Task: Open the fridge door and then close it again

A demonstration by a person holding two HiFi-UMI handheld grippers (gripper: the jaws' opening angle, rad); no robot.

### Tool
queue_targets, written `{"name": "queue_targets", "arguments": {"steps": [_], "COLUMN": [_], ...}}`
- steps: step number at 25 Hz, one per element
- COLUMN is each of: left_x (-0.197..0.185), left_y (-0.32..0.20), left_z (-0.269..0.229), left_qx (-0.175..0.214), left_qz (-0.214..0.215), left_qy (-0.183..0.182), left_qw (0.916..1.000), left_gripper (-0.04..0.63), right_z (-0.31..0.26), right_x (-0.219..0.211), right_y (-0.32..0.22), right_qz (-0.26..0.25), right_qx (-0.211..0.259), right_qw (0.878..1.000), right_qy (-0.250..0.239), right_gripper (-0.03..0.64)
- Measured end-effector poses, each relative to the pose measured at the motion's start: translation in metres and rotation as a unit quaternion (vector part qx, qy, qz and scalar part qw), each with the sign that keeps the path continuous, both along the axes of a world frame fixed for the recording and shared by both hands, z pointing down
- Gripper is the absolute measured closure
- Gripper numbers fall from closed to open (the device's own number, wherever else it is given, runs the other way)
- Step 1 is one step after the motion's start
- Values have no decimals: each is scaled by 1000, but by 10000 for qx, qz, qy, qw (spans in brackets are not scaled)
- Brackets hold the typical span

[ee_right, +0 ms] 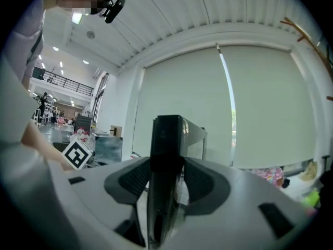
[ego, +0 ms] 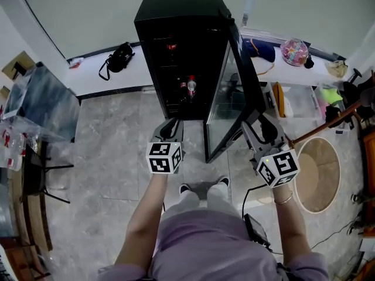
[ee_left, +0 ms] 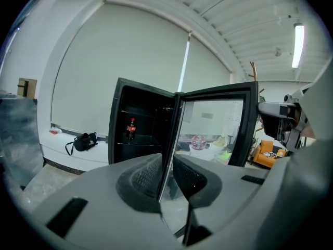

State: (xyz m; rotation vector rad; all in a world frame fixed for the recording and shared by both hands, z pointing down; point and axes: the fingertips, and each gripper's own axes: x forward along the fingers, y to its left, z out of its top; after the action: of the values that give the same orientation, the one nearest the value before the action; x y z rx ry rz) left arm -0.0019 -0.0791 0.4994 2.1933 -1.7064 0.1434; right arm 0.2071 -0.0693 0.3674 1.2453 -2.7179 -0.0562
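Task stage: we judge the opening half done, since the fridge door (ego: 229,92) stands swung well out from the fridge (ego: 176,16); the closing half is not yet done
State of right gripper (ego: 253,124): jaws clamped on the door's free edge, both pads (ee_right: 131,178) pressing its black frame, which stands upright between them
State of left gripper (ee_left: 166,177): jaws a narrow gap apart and holding nothing; we see the door edge only beyond them, well ahead
Door position: it runs from the right gripper's jaws away to the hinge side of the fridge, ahead and to the right of the left gripper
Door make: black slab-like frame round a clear, reflective glass pane
Fridge make: tall, boxy, matte black, dark inside, with a red-labelled bottle (ee_left: 131,128) ahead of the left gripper
Gripper make: smooth grey shells; dark curved pads with a fine grid texture
Floor (ego: 105,157): grey marbled tiles, slightly glossy
Remaining: in our judgement, the door must go back flush against the fridge
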Motion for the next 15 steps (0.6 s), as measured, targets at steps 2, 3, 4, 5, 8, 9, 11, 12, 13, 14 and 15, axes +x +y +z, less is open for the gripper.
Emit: {"name": "queue_targets", "arguments": {"steps": [2,3,4,5,8,9,11,12,13,14,15], "left_x": [-8,-12,-16,-20,-33,-38,-45,-47,-49,-50,-52], "left_y": [7,10,13,16,23,25,29,31,32,33,34], "left_z": [3,5,6,7,8,8,8,8,7,7,6], "left_qx": [-29,-42,-52,-59,-73,-76,-62,-43,-22,-4,10], "left_qz": [-73,-107,-137,-165,-248,-262,-270,-267,-262,-252,-240], "left_qy": [27,40,52,63,91,90,78,77,76,72,65], "left_qw": [10000,9999,9999,9998,9996,9996,9996,9996,9996,9997,9997], "left_gripper": [543,543,543,543,543,543,543,541,541,538,538], "right_z": [1,1,0,0,0,0,1,1,1,2,2], "right_x": [-12,-18,-23,-29,-49,-56,-70,-76,-82,-88,-94], "right_y": [3,4,5,6,8,8,8,8,8,9,9], "right_qz": [-82,-120,-157,-195,-327,-371,-454,-497,-544,-597,-653], "right_qx": [2,-4,-9,-7,28,35,42,44,46,47,47], "right_qw": [10000,9999,9999,9998,9994,9992,9989,9987,9984,9981,9978], "right_qy": [48,58,67,78,125,138,139,131,120,109,99], "right_gripper": [426,430,431,435,441,443,443,443,443,444,443]}}
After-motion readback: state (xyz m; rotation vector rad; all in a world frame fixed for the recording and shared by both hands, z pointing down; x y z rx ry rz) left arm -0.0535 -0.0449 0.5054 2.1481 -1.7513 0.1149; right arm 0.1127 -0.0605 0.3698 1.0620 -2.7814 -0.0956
